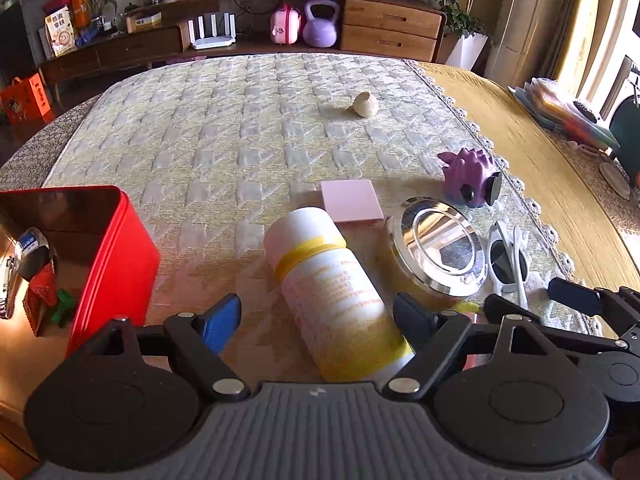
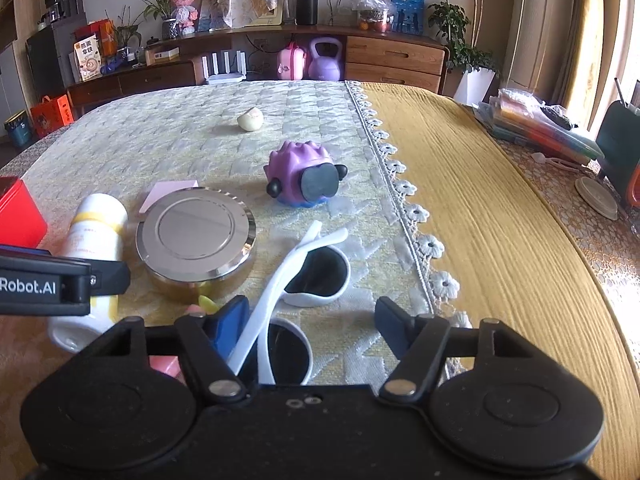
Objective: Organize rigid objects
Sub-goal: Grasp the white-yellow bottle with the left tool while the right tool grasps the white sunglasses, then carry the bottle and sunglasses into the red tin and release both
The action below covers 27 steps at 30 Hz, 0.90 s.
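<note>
A white and yellow bottle (image 1: 332,292) lies on the quilted mat between the wide-apart fingers of my left gripper (image 1: 316,316), which is open around it. It also shows in the right wrist view (image 2: 94,240). My right gripper (image 2: 308,320) is open around white sunglasses (image 2: 296,276), also seen in the left wrist view (image 1: 506,258). A round tin with a silver lid (image 2: 196,236) lies between bottle and sunglasses. A purple spiky toy (image 2: 304,176), a pink pad (image 1: 350,200) and a cream ball (image 1: 366,104) lie farther out.
An open red tin box (image 1: 116,256) holding small items stands at the left. A yellow cloth (image 2: 500,220) covers the table's right side, with stacked folders (image 2: 540,128) at its far right. A wooden sideboard (image 2: 392,60) runs behind the table.
</note>
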Each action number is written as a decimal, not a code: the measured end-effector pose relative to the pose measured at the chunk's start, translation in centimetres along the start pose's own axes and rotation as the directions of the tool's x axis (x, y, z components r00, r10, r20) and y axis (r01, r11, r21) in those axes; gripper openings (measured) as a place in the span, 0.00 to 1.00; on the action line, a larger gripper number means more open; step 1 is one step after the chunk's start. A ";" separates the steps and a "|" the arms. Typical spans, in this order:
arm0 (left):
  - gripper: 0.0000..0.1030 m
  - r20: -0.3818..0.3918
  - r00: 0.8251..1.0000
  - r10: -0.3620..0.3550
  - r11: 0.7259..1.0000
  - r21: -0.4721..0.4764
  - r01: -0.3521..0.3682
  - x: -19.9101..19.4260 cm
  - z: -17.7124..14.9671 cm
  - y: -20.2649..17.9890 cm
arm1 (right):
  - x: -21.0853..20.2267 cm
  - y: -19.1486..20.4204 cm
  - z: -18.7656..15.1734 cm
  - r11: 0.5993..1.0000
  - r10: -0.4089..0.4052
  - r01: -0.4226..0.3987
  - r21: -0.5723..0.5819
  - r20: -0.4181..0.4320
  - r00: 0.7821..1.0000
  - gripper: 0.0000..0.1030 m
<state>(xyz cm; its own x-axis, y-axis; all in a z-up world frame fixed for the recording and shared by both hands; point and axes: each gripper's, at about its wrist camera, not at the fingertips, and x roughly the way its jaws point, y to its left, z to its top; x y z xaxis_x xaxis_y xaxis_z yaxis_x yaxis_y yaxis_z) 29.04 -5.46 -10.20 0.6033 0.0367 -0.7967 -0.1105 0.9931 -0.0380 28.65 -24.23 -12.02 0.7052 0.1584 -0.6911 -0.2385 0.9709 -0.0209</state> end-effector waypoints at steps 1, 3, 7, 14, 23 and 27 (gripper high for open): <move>0.81 0.003 1.000 0.011 1.000 0.014 -0.011 0.1 0.0 0.0 | -0.1 -0.1 -0.1 1.000 -0.001 0.001 -0.002 0.004 1.000 0.59; 0.80 0.009 0.999 0.033 0.999 0.038 -0.034 0.3 -0.1 0.0 | -0.2 -0.4 -0.1 1.000 -0.004 0.004 -0.005 0.014 1.000 0.48; 0.54 0.002 0.999 0.048 0.996 0.072 -0.048 0.9 -0.4 -0.1 | -0.1 -0.7 0.0 1.000 0.001 -0.001 -0.009 0.026 1.000 0.33; 0.45 0.031 0.999 0.034 0.995 0.093 -0.037 0.8 -0.5 -0.1 | -0.4 -0.4 -0.3 0.999 0.008 -0.005 -0.039 0.053 0.999 0.27; 0.44 0.036 0.999 0.017 0.996 0.088 -0.020 -0.2 -0.9 0.7 | -2.1 -2.0 -0.7 0.993 0.092 -0.097 0.069 0.078 0.993 0.06; 0.44 0.044 0.999 0.006 0.996 0.088 -0.009 -1.2 -1.1 1.0 | -3.4 -2.4 -1.0 0.988 0.099 -0.110 0.110 0.098 0.990 0.06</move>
<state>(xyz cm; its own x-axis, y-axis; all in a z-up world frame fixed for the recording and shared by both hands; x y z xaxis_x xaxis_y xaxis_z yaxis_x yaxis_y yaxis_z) 27.29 -4.62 -9.96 0.6367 0.0470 -0.7696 -0.0462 0.9987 0.0228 26.14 -27.31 -10.31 0.7399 0.2710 -0.6158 -0.2399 0.9614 0.1348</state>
